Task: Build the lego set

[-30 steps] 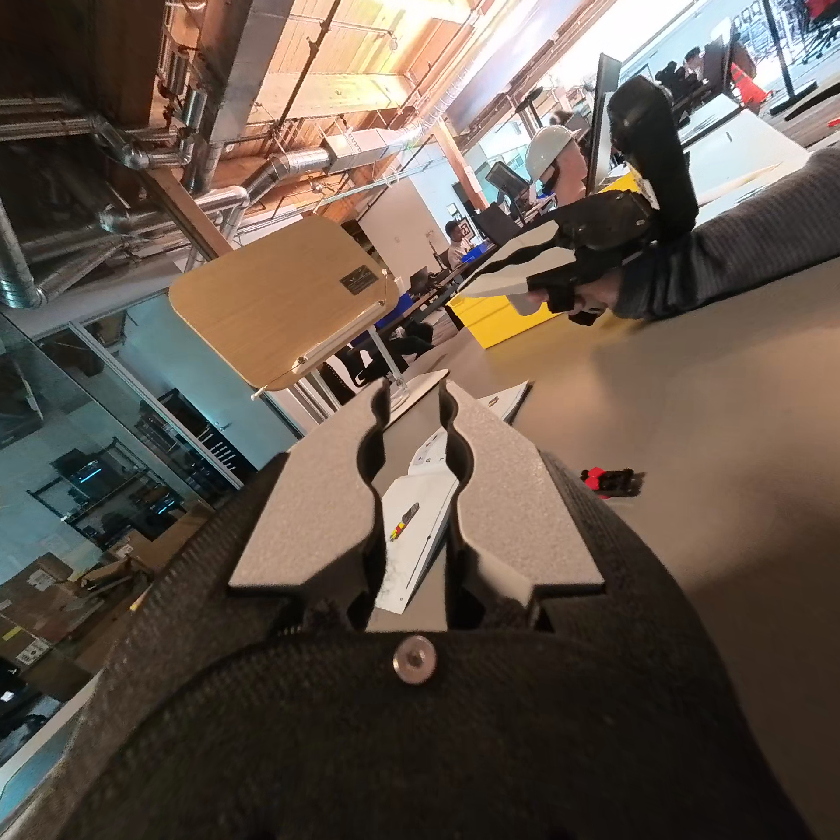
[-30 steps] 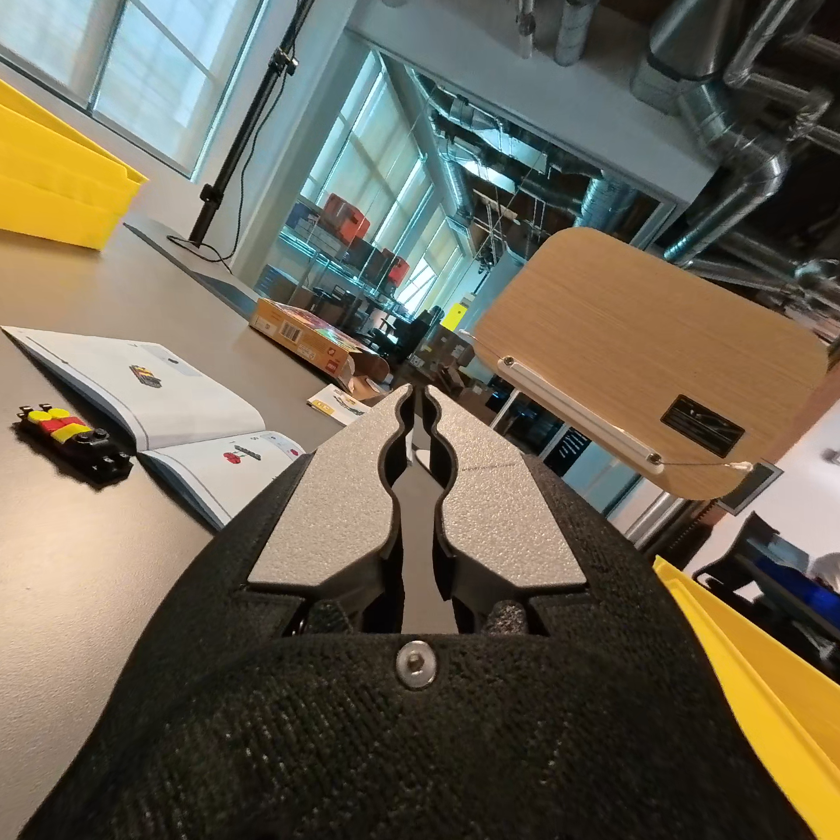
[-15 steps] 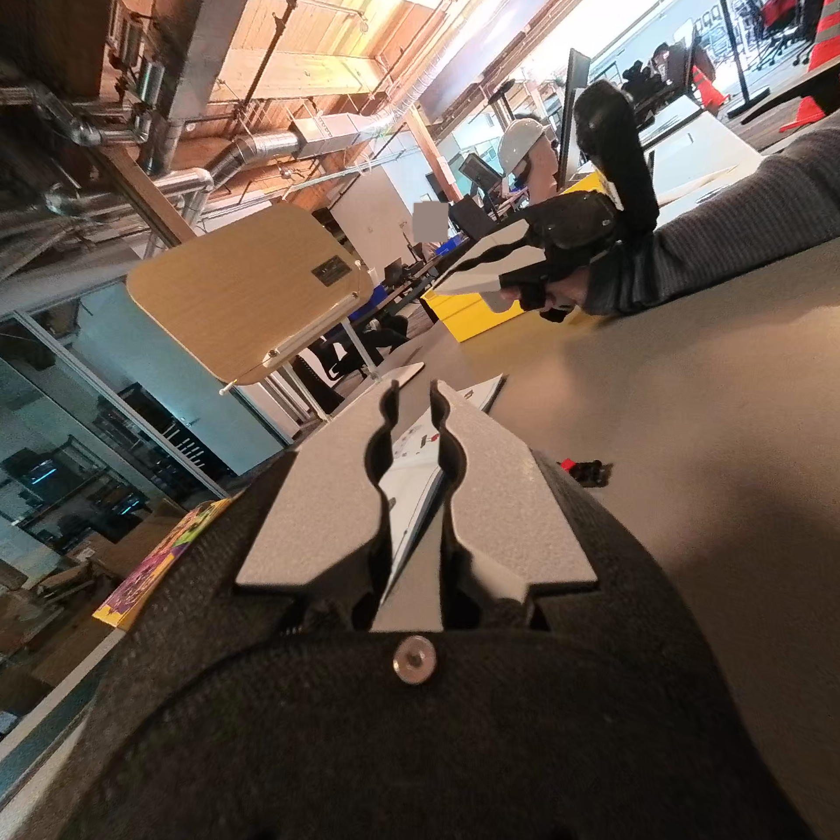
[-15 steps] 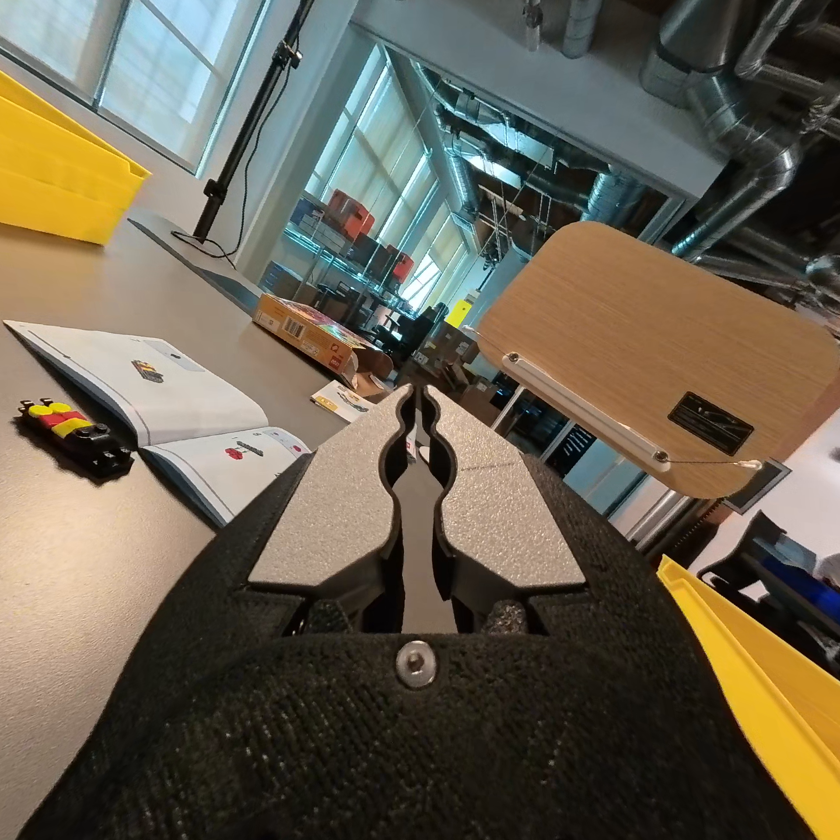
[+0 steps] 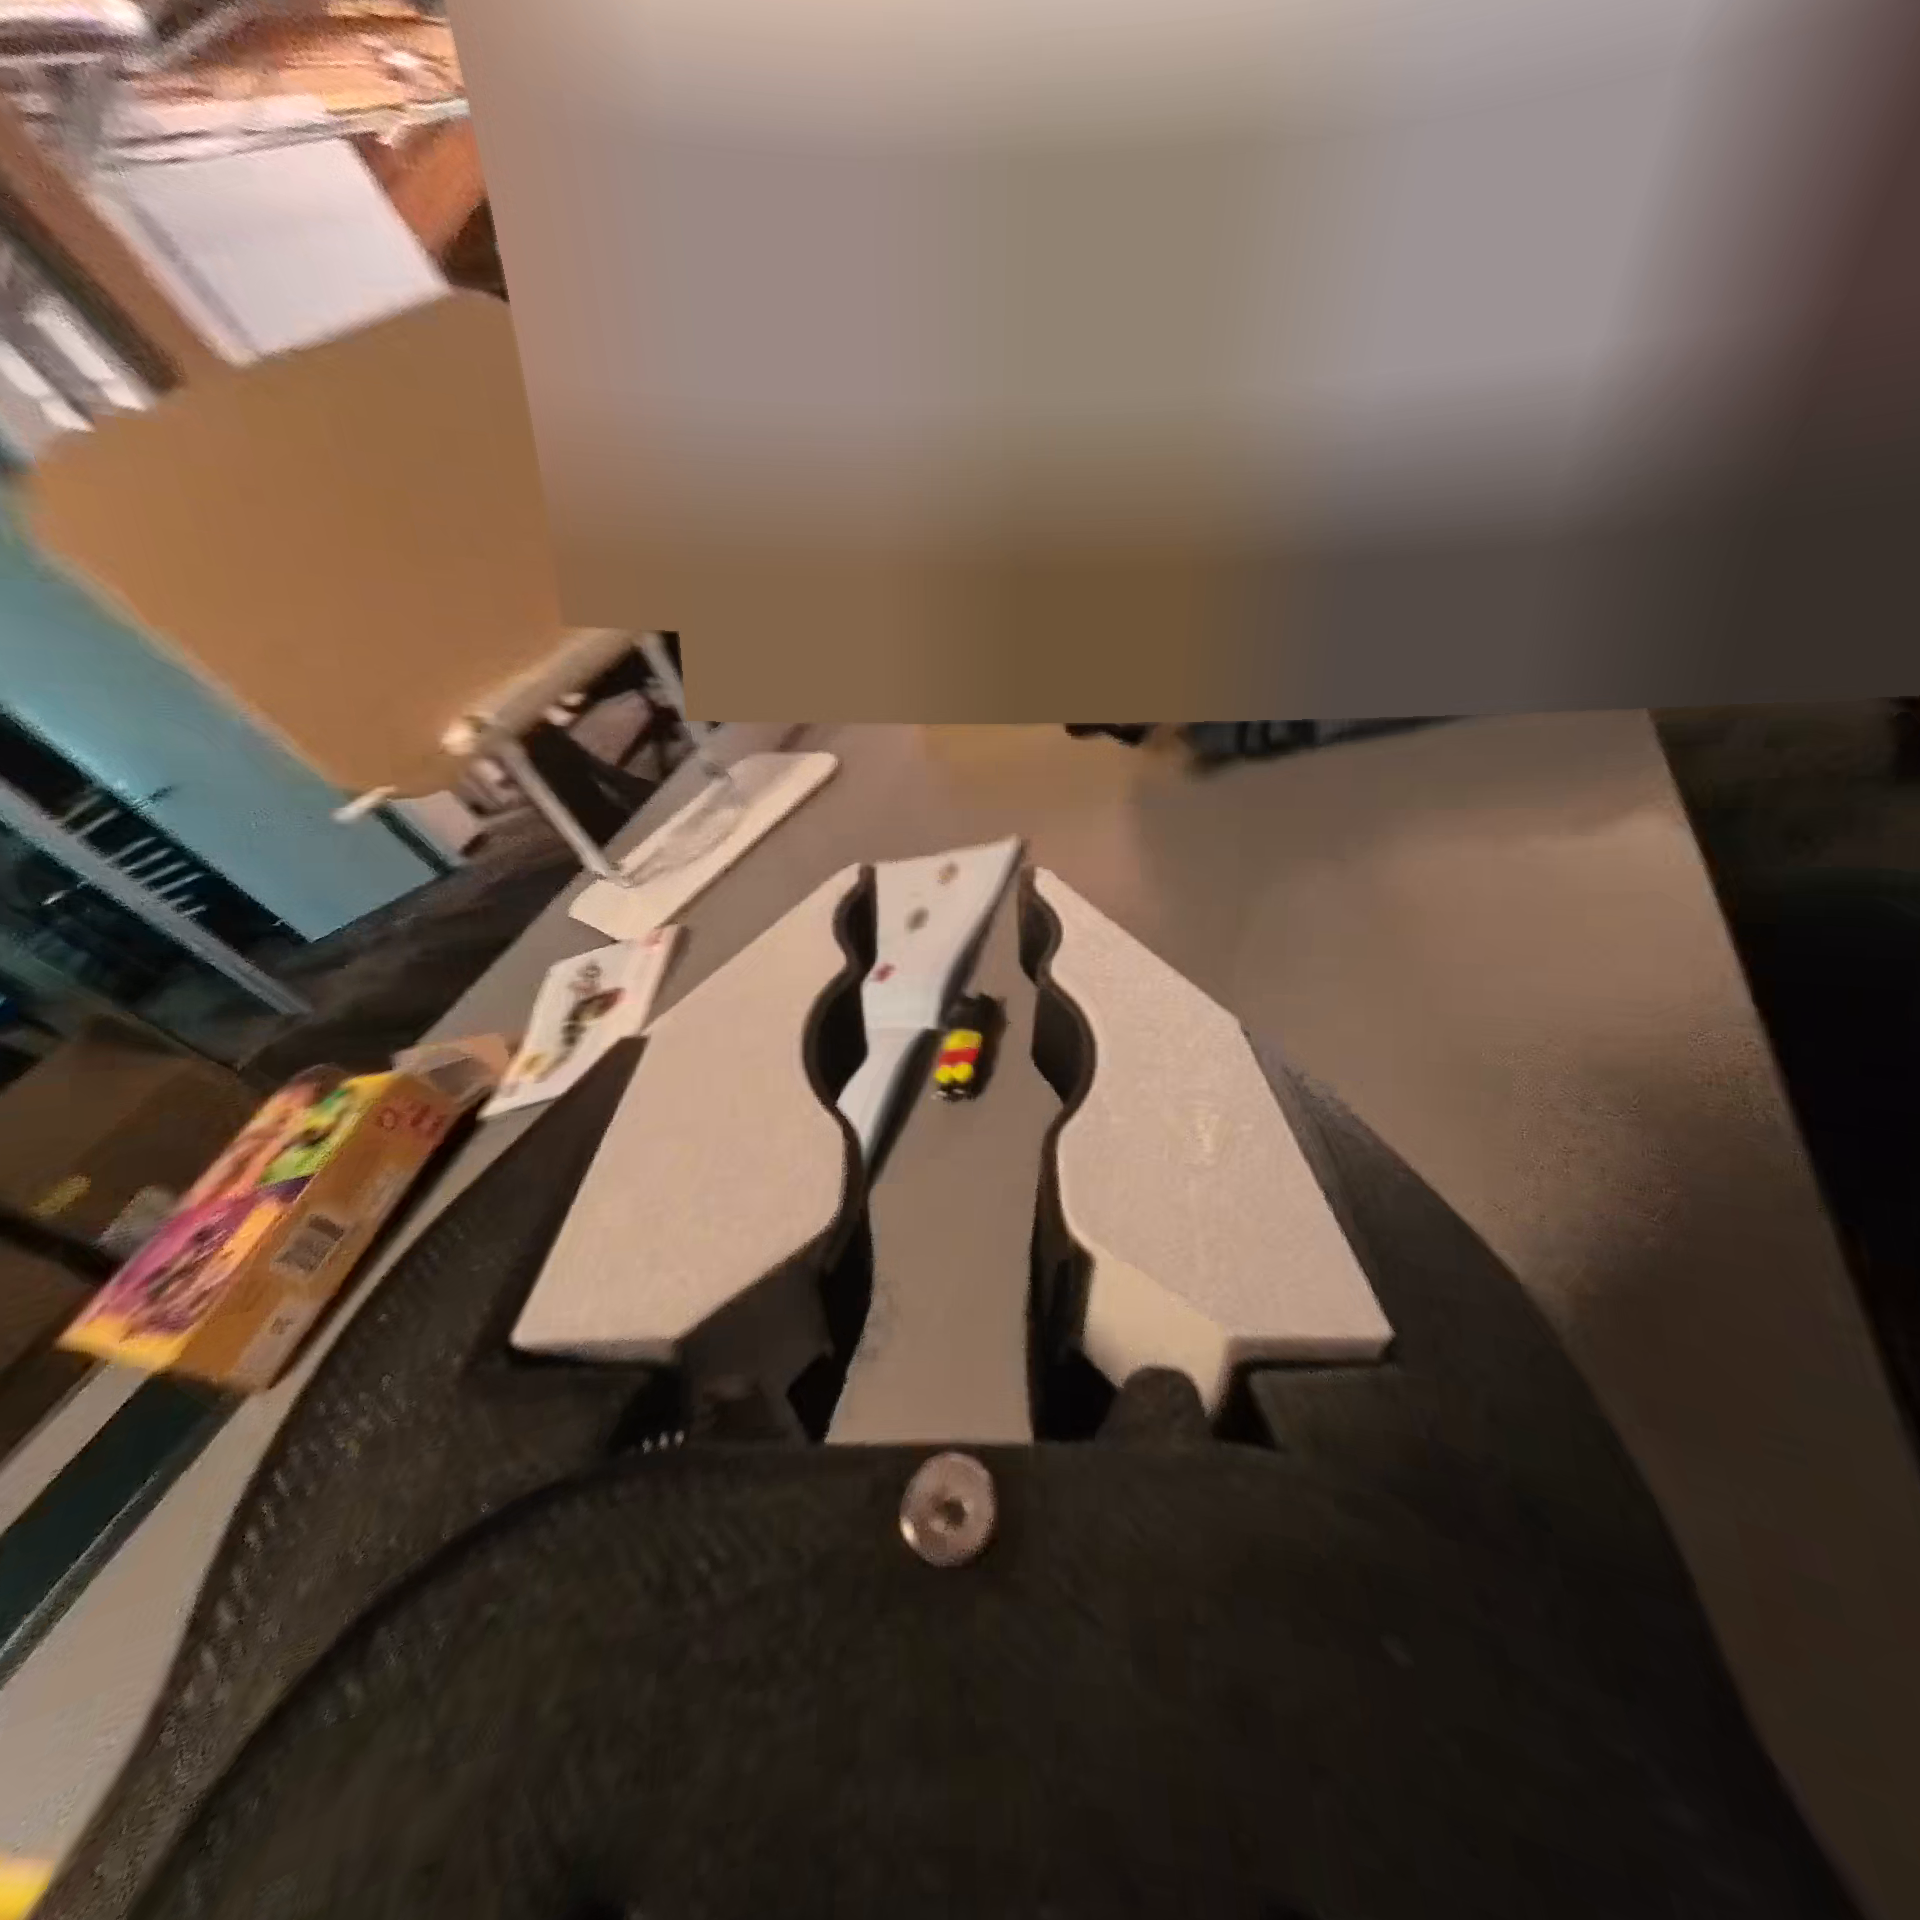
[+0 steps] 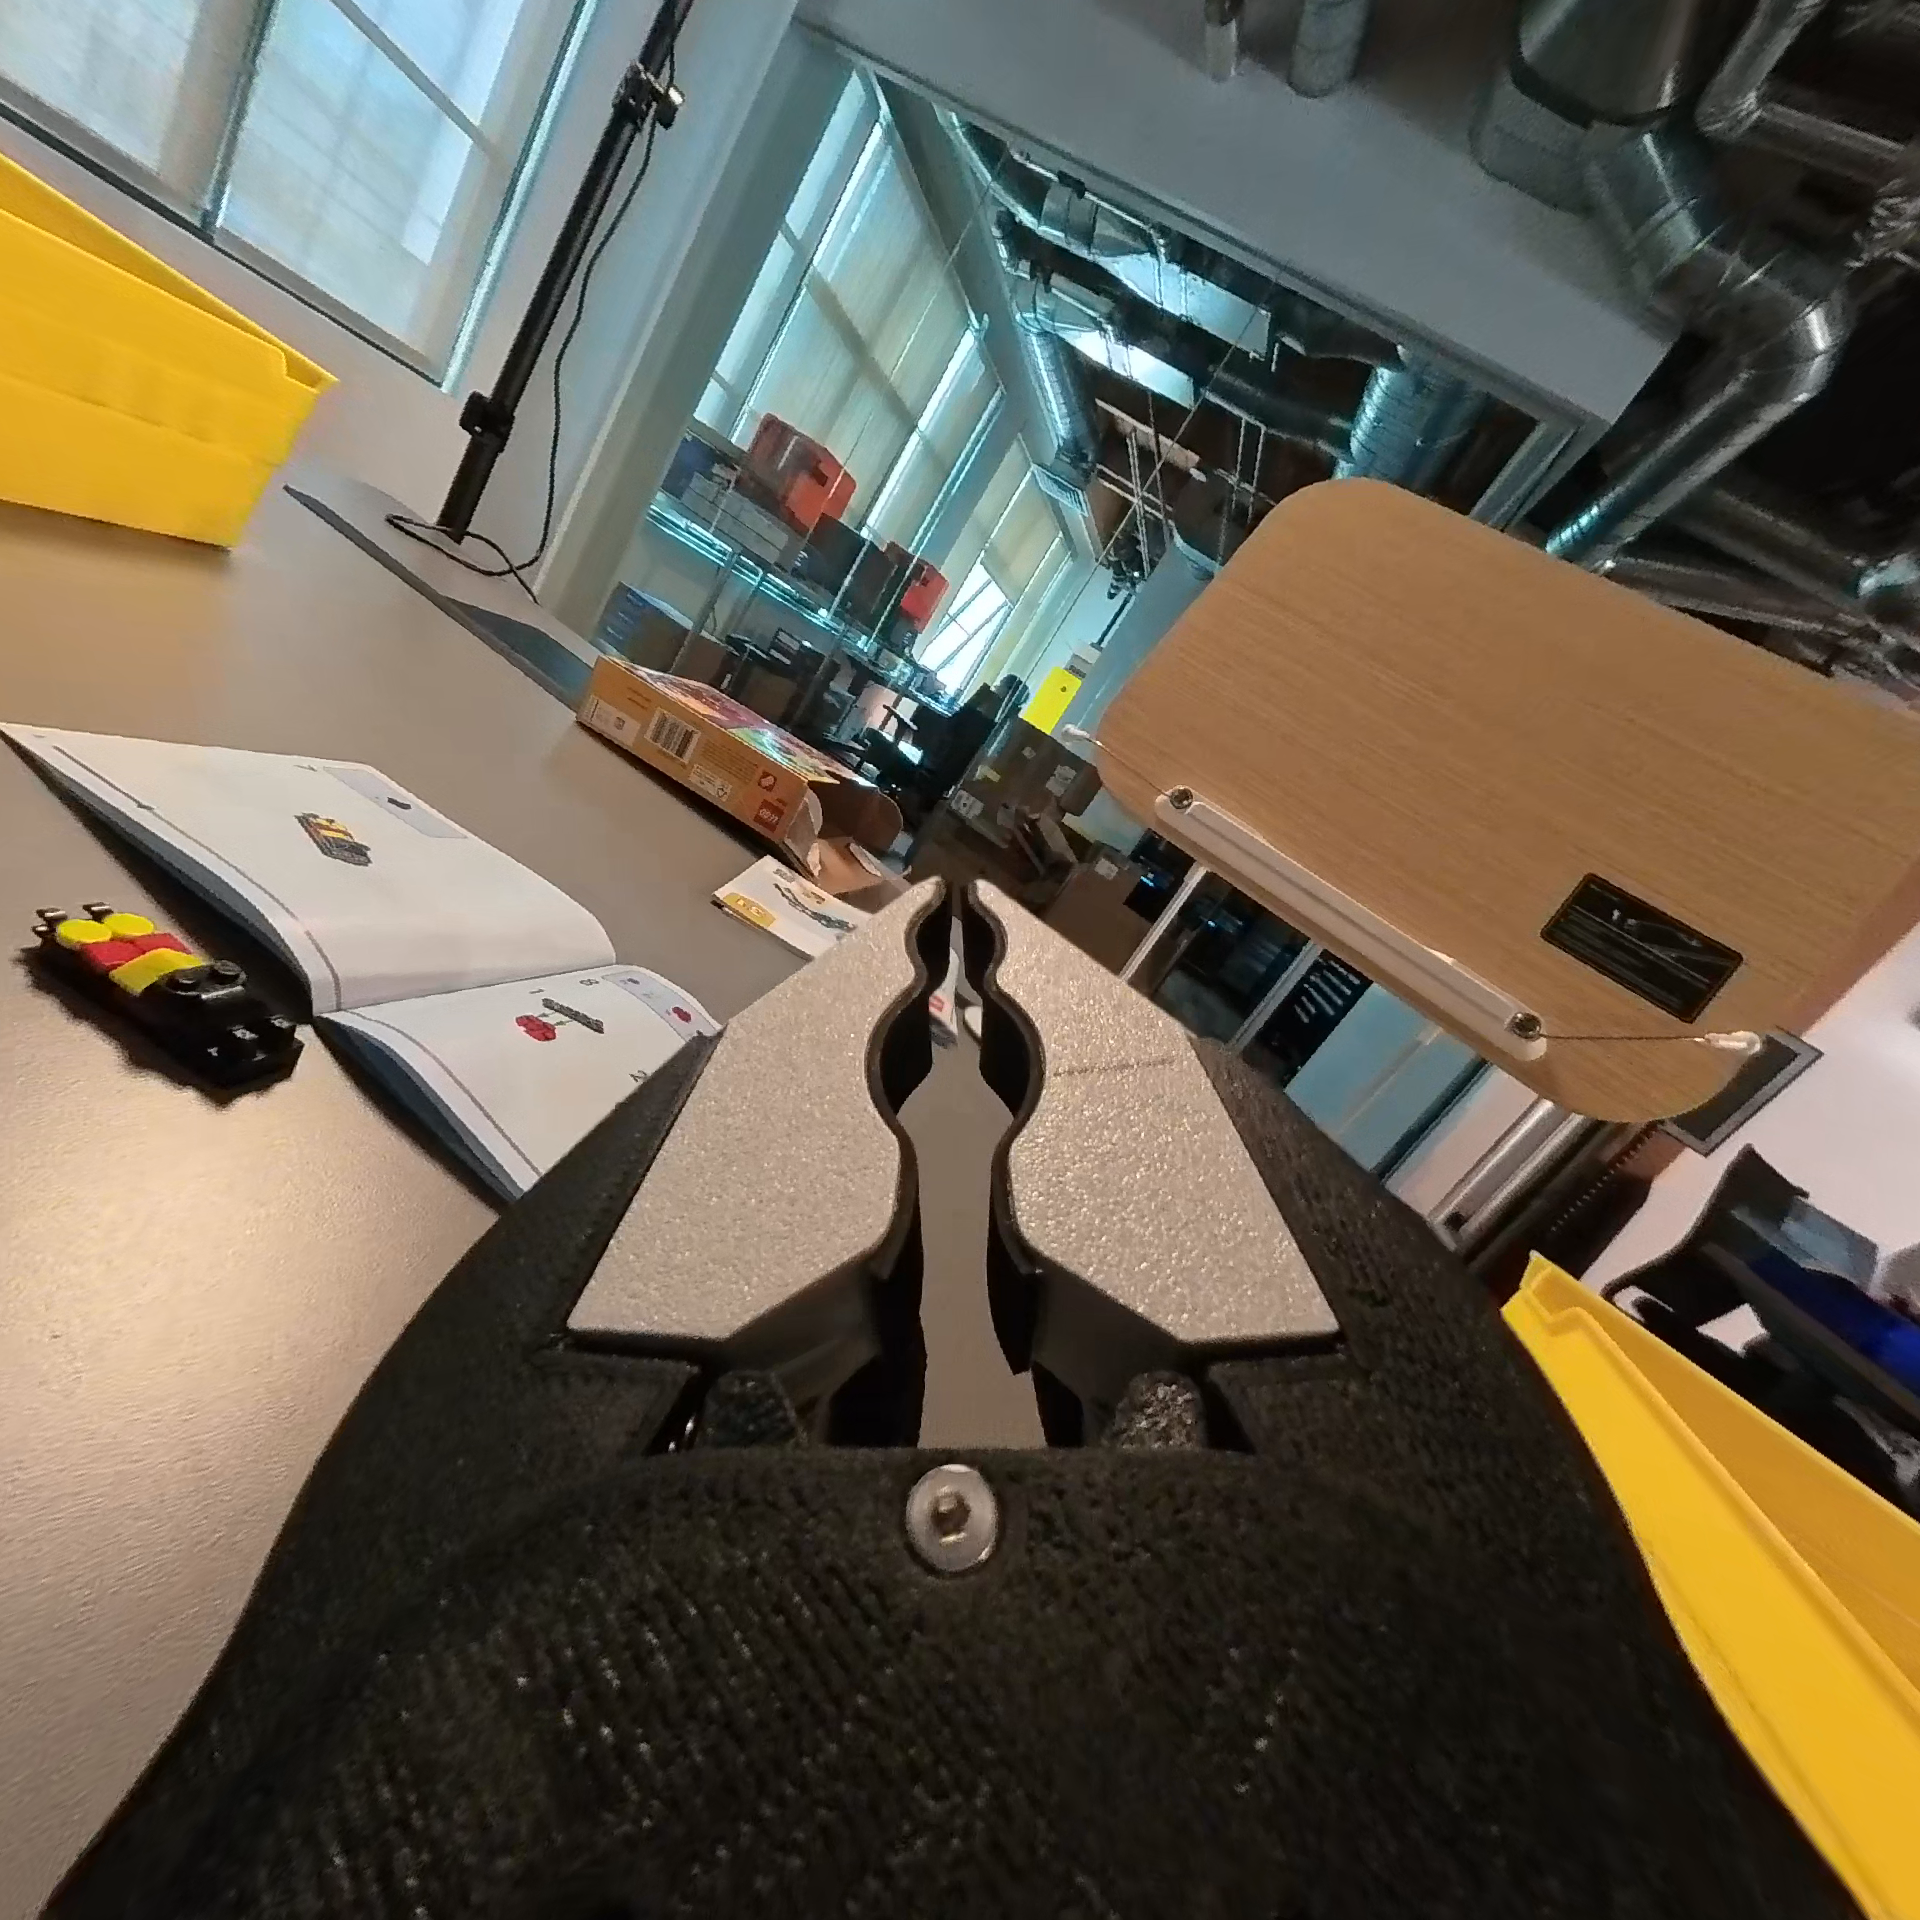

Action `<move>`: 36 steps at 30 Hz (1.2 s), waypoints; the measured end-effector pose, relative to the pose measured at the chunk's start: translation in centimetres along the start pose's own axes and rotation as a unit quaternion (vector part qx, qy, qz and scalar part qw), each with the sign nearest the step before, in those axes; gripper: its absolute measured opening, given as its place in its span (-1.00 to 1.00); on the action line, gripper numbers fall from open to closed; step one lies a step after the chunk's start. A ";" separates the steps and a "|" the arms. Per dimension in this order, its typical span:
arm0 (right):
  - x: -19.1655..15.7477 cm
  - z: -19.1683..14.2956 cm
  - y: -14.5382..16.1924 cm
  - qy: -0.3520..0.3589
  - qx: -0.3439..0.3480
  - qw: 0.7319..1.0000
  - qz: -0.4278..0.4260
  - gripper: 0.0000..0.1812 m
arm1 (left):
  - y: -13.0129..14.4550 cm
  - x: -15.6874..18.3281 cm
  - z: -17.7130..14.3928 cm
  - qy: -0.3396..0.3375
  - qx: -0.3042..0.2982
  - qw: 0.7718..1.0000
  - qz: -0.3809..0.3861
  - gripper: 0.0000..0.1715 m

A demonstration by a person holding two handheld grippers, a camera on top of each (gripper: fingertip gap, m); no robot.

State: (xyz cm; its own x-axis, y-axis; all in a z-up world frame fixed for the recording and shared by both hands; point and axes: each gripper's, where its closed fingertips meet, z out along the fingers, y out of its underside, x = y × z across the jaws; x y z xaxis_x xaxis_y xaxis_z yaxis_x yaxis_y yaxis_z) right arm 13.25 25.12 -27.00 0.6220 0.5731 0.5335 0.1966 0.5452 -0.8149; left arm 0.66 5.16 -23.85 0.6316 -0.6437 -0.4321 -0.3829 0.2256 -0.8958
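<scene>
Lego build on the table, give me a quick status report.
Left gripper open, empty, aimed at lego build. Right gripper nearly shut, empty. Build sits beside open manual; nothing blocking.

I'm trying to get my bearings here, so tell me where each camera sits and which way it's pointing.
Left wrist view: on the left tongs, angled down along the table at the lego model lying past the open fingers.
Right wrist view: on the right tongs, low over the table, facing the wooden stand; fingers nearly closed.
Shared: the model, open booklet, lego box.

Tall windows [image 6: 343, 177], exposed ceiling ducts [image 6: 1704, 239], grey table [image 6: 208, 1247].
</scene>
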 end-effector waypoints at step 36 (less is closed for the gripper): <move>0.4 0.7 1.6 0.005 -0.032 0.999 0.010 -1.00 | 28.9 -22.0 -19.0 -0.171 -0.550 0.648 -0.498 -0.78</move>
State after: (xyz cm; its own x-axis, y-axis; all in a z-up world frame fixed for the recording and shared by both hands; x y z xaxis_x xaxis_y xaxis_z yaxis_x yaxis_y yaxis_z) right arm 13.29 26.64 -27.91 0.6342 0.5775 0.5140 0.2310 0.4929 -0.8388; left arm -37.13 11.96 -38.24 0.9752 0.1732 0.1376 0.1999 -0.9565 -0.2127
